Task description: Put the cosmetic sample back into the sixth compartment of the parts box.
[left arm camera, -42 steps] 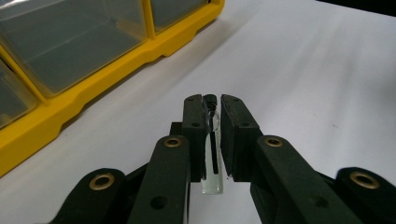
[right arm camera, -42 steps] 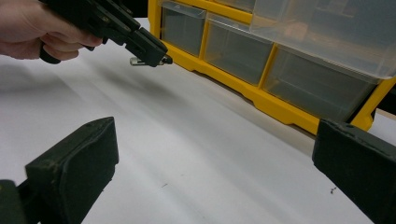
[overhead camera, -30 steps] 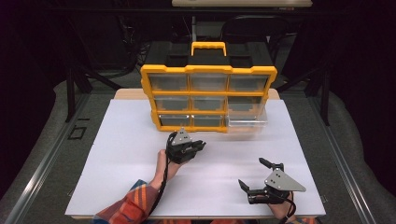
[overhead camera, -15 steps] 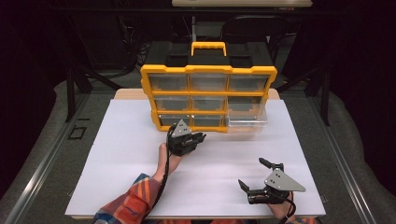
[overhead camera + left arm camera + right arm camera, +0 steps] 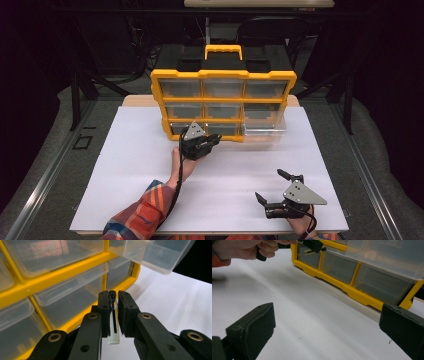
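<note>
A yellow organizer (image 5: 222,100) with clear drawers stands at the back of the white board (image 5: 125,170). Its bottom-right drawer (image 5: 264,131) is pulled out. My left gripper (image 5: 214,139) hovers just in front of the bottom row, shut on a small glass vial (image 5: 114,322) with a black cap. The vial stands upright between the pads (image 5: 126,312), close to the yellow frame (image 5: 75,277), with the pulled-out drawer (image 5: 152,255) above and to the right. My right gripper (image 5: 271,185) rests open near the board's front right, with nothing between its fingers (image 5: 252,327).
The organizer's black and yellow carry handle (image 5: 223,50) rises at the back. In the right gripper view the other hand (image 5: 249,248) and its gripper (image 5: 312,245) hang above the board before the bottom drawers (image 5: 339,267). Dark floor surrounds the table.
My left gripper has moved up and toward the organizer's bottom row with the vial still in its grip. The right gripper has stayed in place.
</note>
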